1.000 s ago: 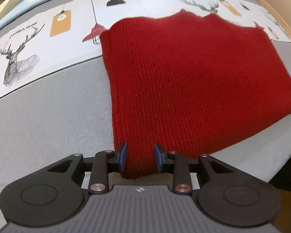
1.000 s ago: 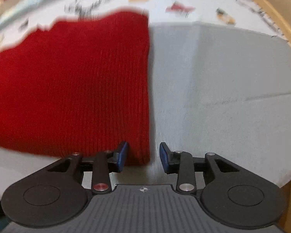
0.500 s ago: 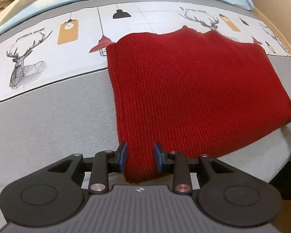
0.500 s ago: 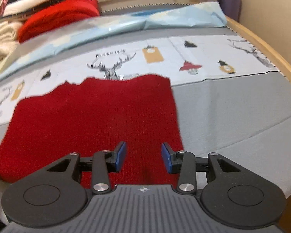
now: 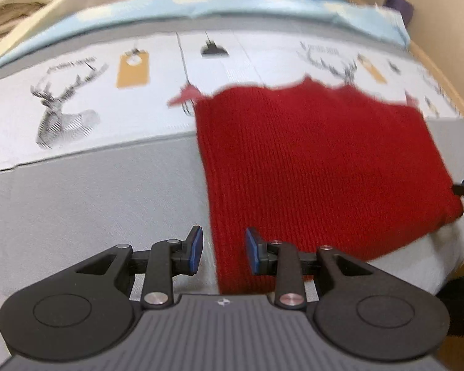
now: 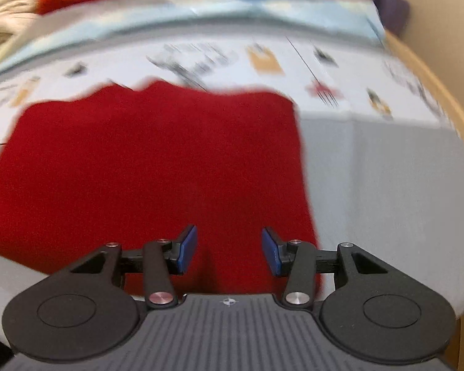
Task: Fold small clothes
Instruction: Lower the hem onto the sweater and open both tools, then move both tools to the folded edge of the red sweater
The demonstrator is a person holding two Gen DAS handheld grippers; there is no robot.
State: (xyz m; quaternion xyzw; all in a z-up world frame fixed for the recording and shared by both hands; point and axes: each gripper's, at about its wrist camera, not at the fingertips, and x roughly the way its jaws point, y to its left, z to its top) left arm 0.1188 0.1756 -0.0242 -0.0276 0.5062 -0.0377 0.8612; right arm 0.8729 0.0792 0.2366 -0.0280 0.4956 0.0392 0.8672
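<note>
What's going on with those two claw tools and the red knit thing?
Left gripper open. Right gripper open, fingers just widened, nothing pinched. Folded red knitted garment flat on grey cloth. Nothing obstructing.

1 folded red knit garment [image 5: 318, 167], 2 hand-held grippers [image 5: 222, 255] [image 6: 229, 252].

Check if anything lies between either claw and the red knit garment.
Nothing visible does. The red knit garment lies flat on the bedsheet, and its near corners show between the open pads of the left claw and the right claw, which has just been opening.
</note>
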